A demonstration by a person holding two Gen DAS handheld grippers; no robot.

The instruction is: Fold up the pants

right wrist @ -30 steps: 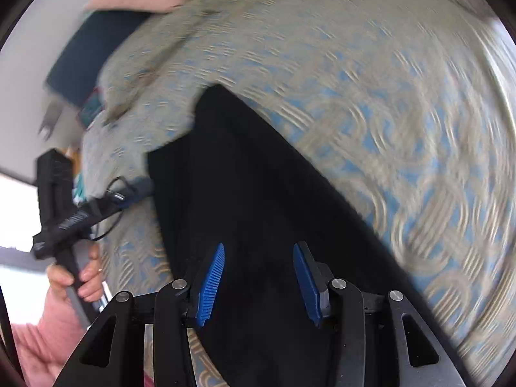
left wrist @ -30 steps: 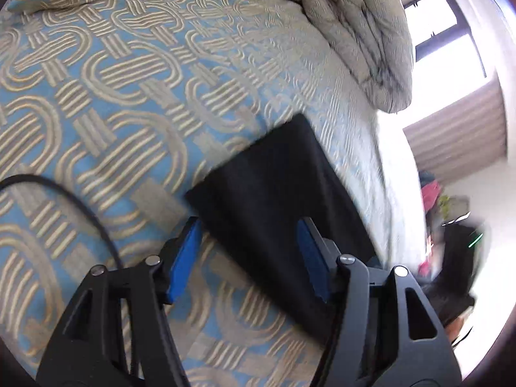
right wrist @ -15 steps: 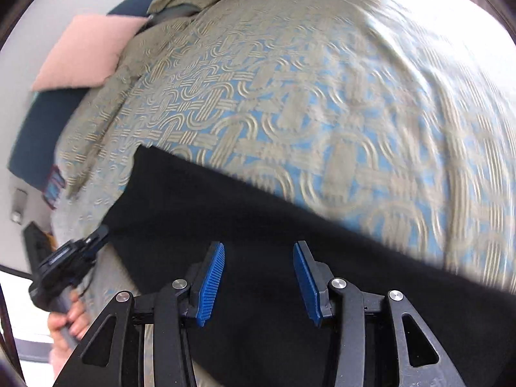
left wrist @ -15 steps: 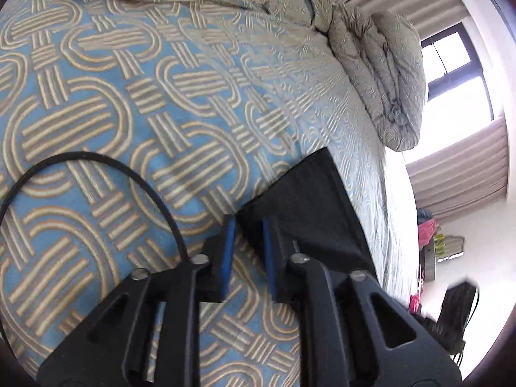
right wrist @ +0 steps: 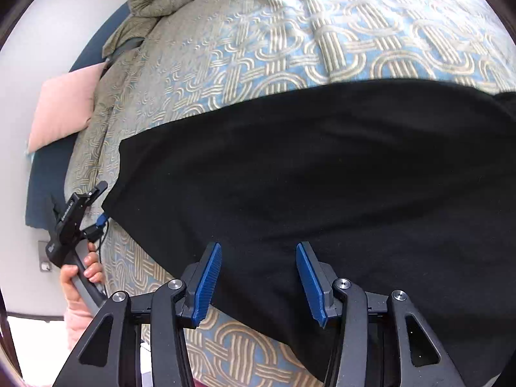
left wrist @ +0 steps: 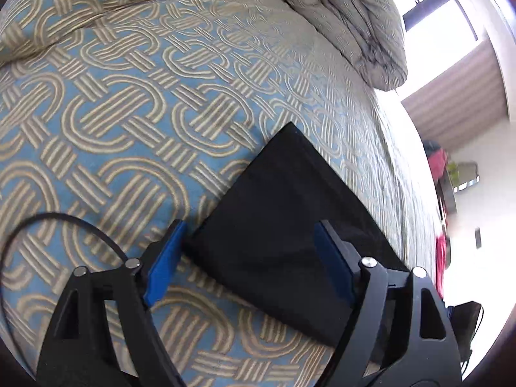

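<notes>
Your left gripper fingers are spreading wide, nothing pinched, over a corner of the black pants. Your right gripper fingers open a touch, gripping nothing. The pants lie flat across the patterned bed cover, black cable beside them.

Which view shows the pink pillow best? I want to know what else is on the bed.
The right wrist view: the pink pillow lies at the bed's far left edge, beyond the black pants and beside the patterned bedspread. The left wrist view does not show it, only pants, bedspread and a bunched duvet.
</notes>
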